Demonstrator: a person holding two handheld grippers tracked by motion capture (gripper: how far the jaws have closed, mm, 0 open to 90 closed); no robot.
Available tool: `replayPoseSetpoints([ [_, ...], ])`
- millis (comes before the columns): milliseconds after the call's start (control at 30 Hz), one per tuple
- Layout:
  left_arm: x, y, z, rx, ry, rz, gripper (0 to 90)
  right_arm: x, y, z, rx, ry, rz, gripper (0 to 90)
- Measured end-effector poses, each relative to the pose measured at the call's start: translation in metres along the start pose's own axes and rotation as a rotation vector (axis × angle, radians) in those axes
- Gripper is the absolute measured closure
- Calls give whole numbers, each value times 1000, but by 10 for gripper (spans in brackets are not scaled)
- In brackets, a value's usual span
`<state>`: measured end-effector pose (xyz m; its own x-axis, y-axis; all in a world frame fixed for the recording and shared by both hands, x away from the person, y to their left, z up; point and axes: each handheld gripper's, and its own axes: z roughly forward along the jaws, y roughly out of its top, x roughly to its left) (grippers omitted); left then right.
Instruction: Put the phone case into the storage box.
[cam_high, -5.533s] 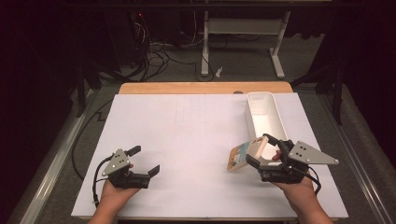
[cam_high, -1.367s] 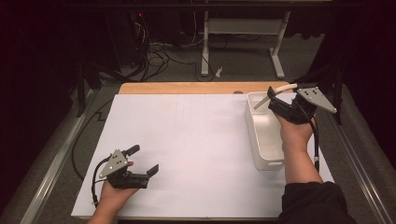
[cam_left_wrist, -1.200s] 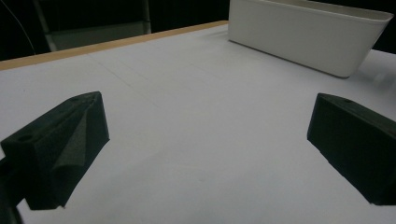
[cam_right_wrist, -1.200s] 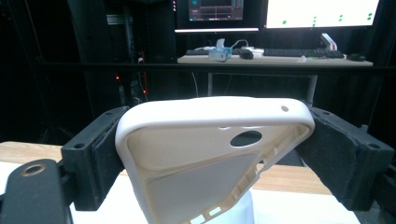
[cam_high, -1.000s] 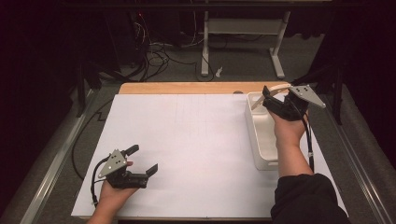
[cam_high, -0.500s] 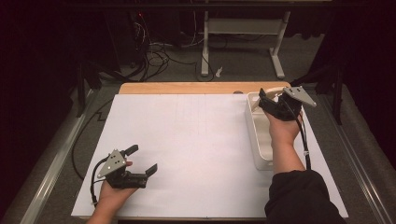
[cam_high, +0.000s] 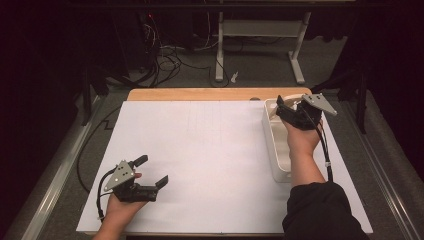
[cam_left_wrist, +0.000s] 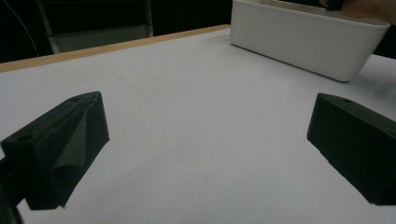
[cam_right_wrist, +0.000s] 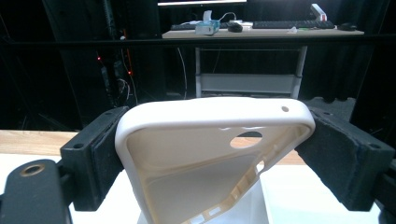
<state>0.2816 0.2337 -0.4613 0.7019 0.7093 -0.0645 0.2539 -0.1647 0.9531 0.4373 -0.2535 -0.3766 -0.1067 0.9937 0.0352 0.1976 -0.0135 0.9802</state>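
A cream phone case (cam_right_wrist: 205, 140) with a round camera hole is clamped across its width between the black pads of my right gripper (cam_right_wrist: 219, 154), which is shut on it. In the high view that right gripper (cam_high: 295, 112) hovers over the far end of the long white bin (cam_high: 276, 155) at the right of the table. My left gripper (cam_high: 152, 171) rests near the front left of the white table sheet (cam_high: 210, 150), open, with nothing between its jaws. The left gripper view has the left gripper (cam_left_wrist: 208, 144) wide over bare sheet, and the bin (cam_left_wrist: 299, 42) stands farther off.
A wooden table edge (cam_high: 200, 94) runs along the far side of the sheet. Beyond it lie dark floor, cables and a desk frame (cam_high: 260, 35). A shelf with keyboards (cam_right_wrist: 261, 28) stands in the background.
The right hand carried the case from the front right of the table up over the bin's far end, then drifted slightly left. The left gripper stayed put.
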Motion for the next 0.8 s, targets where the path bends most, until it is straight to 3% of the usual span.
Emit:
replayPoseSetpoints([
  [800, 0, 0, 0, -4, -12, 7, 1, 2, -9, 10, 63, -20, -22, 126],
])
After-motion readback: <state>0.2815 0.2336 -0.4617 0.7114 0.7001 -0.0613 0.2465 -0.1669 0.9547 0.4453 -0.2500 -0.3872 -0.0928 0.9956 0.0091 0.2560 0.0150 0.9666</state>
